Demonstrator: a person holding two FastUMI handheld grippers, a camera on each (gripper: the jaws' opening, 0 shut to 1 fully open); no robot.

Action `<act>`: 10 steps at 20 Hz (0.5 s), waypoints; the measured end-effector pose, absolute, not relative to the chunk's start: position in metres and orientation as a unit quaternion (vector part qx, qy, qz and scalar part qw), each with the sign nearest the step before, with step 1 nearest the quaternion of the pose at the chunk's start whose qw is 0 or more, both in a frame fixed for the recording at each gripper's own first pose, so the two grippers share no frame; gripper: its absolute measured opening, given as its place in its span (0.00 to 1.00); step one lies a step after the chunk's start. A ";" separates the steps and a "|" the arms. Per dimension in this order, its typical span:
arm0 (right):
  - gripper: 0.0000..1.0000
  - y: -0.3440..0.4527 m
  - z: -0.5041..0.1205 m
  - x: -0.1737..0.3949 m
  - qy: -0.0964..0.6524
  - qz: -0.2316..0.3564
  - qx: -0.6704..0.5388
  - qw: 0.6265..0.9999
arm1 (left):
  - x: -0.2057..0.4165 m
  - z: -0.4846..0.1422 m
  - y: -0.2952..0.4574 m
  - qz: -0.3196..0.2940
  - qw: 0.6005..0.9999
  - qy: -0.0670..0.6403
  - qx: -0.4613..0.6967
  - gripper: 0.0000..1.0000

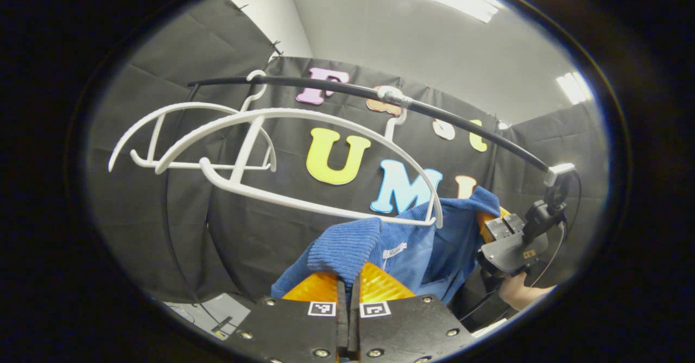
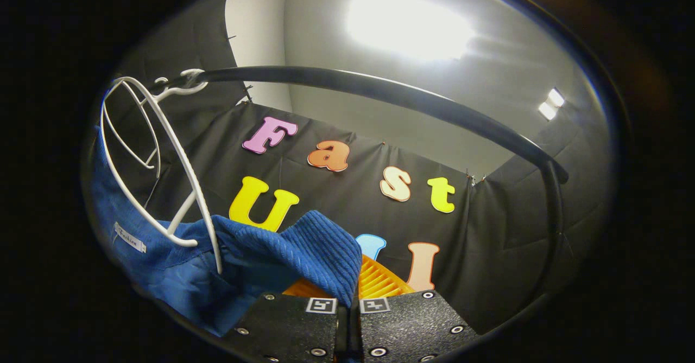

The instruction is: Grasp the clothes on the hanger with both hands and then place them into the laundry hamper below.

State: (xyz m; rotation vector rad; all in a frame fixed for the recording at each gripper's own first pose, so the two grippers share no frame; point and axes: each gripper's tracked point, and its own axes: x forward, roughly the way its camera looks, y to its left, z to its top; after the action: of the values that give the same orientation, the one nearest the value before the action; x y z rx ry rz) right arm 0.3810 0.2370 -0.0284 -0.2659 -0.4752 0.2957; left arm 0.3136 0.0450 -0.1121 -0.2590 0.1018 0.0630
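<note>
While both grippers, left (image 1: 347, 292) and right (image 2: 347, 292), have their jaws pinching the blue garment (image 1: 402, 243), it hangs just below the white hanger (image 1: 304, 151); its collar could snag the hanger's tip when lowered.

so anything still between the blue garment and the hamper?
The white hanger on the black rail: its end still sits in the blue garment. Both the left gripper and right gripper are shut on the cloth. I can't see a hamper, so the path down is unknown.
</note>
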 end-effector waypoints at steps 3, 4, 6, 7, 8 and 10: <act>0.01 0.238 -0.041 0.383 -0.237 0.144 -0.167 0.946 | 0.326 -0.130 0.038 0.026 0.988 0.083 -0.130 0.02; 0.01 0.237 -0.051 0.389 -0.225 0.144 -0.181 0.947 | 0.330 -0.144 0.038 0.027 0.985 0.105 -0.131 0.02; 0.01 0.232 -0.067 0.394 -0.197 0.145 -0.192 0.950 | 0.331 -0.165 0.038 0.031 0.982 0.136 -0.124 0.01; 0.01 0.228 -0.073 0.393 -0.187 0.147 -0.190 0.952 | 0.330 -0.168 0.035 0.029 0.983 0.137 -0.120 0.01; 0.01 0.222 -0.077 0.389 -0.183 0.146 -0.190 0.953 | 0.326 -0.167 0.031 0.023 0.984 0.133 -0.119 0.01; 0.01 0.213 -0.082 0.383 -0.178 0.145 -0.196 0.953 | 0.319 -0.163 0.026 0.018 0.985 0.126 -0.113 0.02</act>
State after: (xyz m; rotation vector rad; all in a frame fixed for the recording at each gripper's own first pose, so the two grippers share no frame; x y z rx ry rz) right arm 0.3825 0.2130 -0.0819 -0.3979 -0.3616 0.2951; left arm 0.3186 0.0263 -0.1628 -0.2265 0.2532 0.0358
